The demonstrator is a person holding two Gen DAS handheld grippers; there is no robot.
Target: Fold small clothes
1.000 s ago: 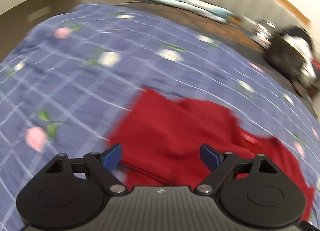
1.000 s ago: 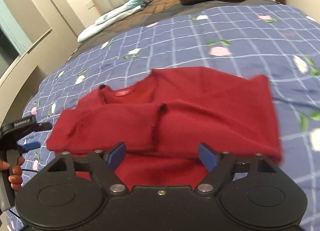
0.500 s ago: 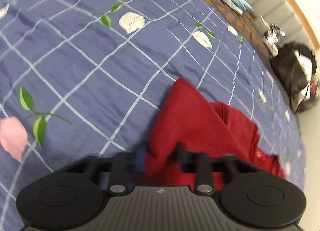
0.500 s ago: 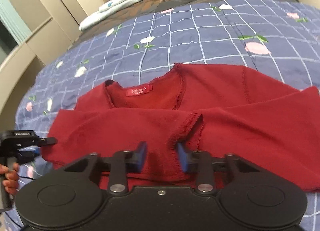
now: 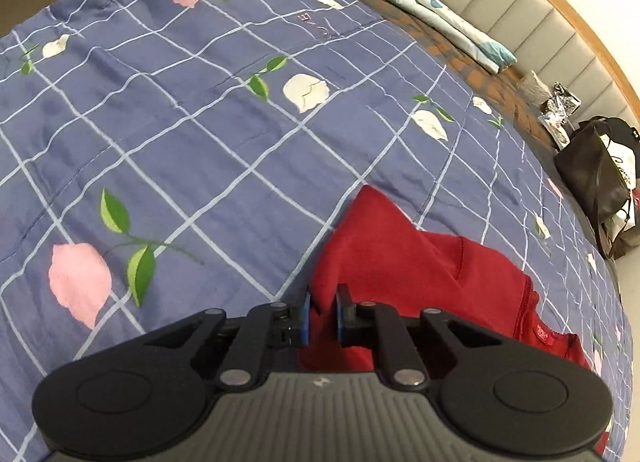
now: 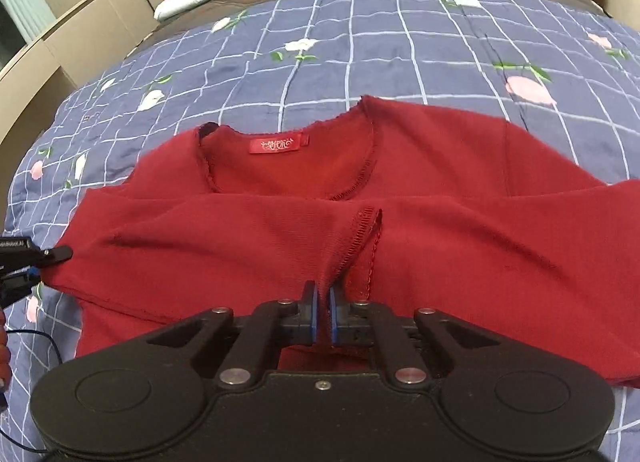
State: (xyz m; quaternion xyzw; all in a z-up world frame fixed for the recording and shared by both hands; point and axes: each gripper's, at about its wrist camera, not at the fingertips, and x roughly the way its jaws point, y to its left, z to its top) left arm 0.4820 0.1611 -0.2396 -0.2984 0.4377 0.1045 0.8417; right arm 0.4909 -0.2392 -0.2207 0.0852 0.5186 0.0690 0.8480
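While the blue checked quilt [image 6: 460,42] with its printed flowers covers the whole bed, the red top [image 6: 460,166] lies spread on it, neck opening and label [image 6: 276,144] facing up, both sleeves already laid across the chest. A dark handbag [image 5: 596,182] sits far off by the headboard. The right gripper [image 6: 324,316] has its jaws nearly closed, pinching the sleeve cuff [image 6: 360,230] at the middle of the chest; the left gripper [image 5: 322,318] is likewise clamped, on the folded outer edge of the garment. This looks like the start of a fold: both grips are set. Next, I judge, the two should lift and carry the cloth together, keeping it even so the tucked sleeves do not slip out
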